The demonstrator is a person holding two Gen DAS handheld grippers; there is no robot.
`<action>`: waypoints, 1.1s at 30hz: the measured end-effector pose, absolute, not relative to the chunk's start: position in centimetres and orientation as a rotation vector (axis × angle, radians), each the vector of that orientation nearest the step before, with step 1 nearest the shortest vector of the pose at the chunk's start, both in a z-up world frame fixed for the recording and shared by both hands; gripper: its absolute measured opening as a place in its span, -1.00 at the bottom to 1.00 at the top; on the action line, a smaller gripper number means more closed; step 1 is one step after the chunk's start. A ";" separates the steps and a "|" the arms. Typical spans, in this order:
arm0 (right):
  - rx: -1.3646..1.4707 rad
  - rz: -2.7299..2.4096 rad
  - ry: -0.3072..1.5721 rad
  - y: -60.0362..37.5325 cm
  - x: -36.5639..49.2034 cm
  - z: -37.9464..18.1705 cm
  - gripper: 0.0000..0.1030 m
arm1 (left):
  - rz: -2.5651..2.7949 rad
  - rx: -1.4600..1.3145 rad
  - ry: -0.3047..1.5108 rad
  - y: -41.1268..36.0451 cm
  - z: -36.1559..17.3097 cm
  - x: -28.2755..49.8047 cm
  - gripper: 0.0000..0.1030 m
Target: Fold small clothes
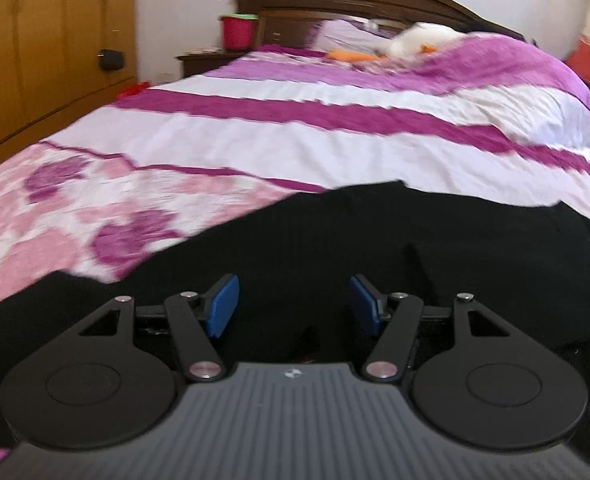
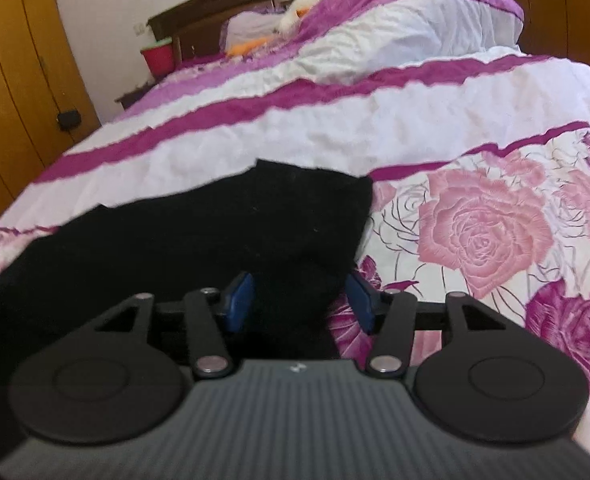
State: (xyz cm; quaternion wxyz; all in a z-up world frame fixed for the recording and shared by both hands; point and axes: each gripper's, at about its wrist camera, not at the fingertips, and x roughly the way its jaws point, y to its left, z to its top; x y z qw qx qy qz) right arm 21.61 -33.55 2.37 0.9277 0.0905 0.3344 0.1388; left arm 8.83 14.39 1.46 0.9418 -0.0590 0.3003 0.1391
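A black garment (image 1: 335,240) lies spread on the bed's pink, white and purple cover. My left gripper (image 1: 293,300) is open just above the garment's near part, with blue pads (image 1: 225,306) wide apart and nothing between them. In the right wrist view the same black garment (image 2: 215,232) lies at the left and centre. My right gripper (image 2: 299,300) is open, and the garment's near right corner sits between its blue pads (image 2: 241,300). I cannot tell whether the pads touch the cloth.
The bed cover (image 1: 255,148) runs back to a dark wooden headboard (image 1: 355,0) with pillows and a white plush toy (image 1: 419,42). A red bucket (image 1: 237,32) stands on a nightstand at the left. Wooden wardrobe doors (image 1: 35,60) line the left side.
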 end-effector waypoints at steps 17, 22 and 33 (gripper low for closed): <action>0.106 0.373 0.680 -28.8 11.3 4.5 0.07 | 0.494 -0.478 0.623 21.1 0.3 -2.7 0.32; 0.127 0.344 0.720 -28.0 9.6 2.5 0.07 | 0.512 -0.592 0.598 22.3 -1.0 -3.6 0.32; 0.194 0.283 0.807 -28.3 8.9 -0.5 0.07 | 0.555 -0.732 0.488 24.9 -2.0 -2.2 0.33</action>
